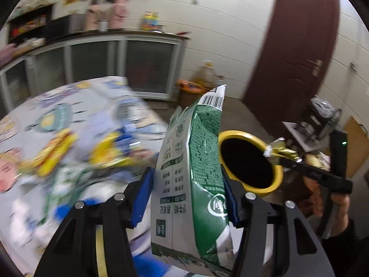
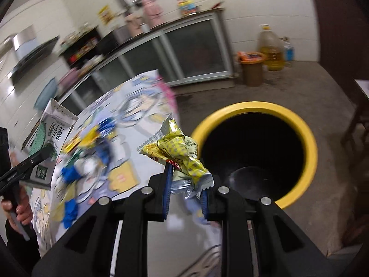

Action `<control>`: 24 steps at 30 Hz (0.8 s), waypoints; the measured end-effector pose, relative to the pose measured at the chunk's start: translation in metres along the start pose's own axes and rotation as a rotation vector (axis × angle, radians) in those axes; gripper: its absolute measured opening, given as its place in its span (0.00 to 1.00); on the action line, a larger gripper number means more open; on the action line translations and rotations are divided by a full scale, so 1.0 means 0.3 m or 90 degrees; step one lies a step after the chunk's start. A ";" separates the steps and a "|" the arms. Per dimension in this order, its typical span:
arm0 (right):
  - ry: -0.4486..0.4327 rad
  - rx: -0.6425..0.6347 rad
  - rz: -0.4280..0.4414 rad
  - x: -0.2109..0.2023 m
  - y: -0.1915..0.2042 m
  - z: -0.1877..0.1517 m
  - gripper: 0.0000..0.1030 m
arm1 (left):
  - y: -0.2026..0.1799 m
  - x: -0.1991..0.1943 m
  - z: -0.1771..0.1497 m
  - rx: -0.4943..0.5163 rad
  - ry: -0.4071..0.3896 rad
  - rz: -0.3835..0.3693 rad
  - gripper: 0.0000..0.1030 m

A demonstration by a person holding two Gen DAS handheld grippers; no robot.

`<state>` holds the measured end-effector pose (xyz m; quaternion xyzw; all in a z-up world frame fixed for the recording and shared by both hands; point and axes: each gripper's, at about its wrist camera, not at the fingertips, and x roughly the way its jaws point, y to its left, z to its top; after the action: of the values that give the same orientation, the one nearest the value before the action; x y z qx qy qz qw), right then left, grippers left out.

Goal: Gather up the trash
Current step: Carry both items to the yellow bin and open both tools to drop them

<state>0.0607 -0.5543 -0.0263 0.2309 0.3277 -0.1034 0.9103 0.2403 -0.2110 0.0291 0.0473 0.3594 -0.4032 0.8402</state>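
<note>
A green-and-white milk carton (image 1: 196, 173) is clamped upright between the blue-padded fingers (image 1: 144, 198) of the left gripper (image 1: 188, 196), its barcoded top flap raised above them. In the right wrist view the same carton (image 2: 49, 136) is seen at the far left edge, beyond the rim of the counter (image 2: 138, 161). A crumpled yellow snack wrapper (image 2: 180, 157) is pinched between the nearly closed fingers (image 2: 167, 191) of the right gripper (image 2: 185, 196); from the left wrist view that wrapper (image 1: 282, 152) is seen held at the rim of the bin. A yellow-rimmed trash bin (image 2: 311, 143) with a dark interior stands on the floor just beside the counter, and both held items are found near its mouth (image 1: 279, 180). Further wrappers in yellow and blue (image 2: 96, 138) are left scattered on the counter's patterned cloth, though they are blurred. A person's hand (image 1: 334, 205) is wrapped around the right gripper's handle. Behind, a brown bin (image 2: 252, 69), an oil jug (image 2: 272, 46) and a dark red door (image 1: 299, 46) are visible against the white tiled wall.
</note>
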 end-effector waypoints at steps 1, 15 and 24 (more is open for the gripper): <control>0.000 0.007 -0.007 0.006 -0.020 0.005 0.20 | -0.047 0.054 0.029 0.007 0.008 -0.017 0.51; 0.055 0.084 -0.082 0.168 -0.276 -0.002 0.20 | -0.438 0.601 0.164 0.053 0.087 -0.119 0.51; 0.059 0.103 -0.154 0.165 -0.360 -0.021 0.54 | -0.455 0.665 0.177 0.015 0.074 -0.102 0.92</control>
<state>0.0585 -0.6471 -0.1004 0.2664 0.3853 -0.2276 0.8537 0.2562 -0.4505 -0.0311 0.0517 0.4051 -0.4703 0.7824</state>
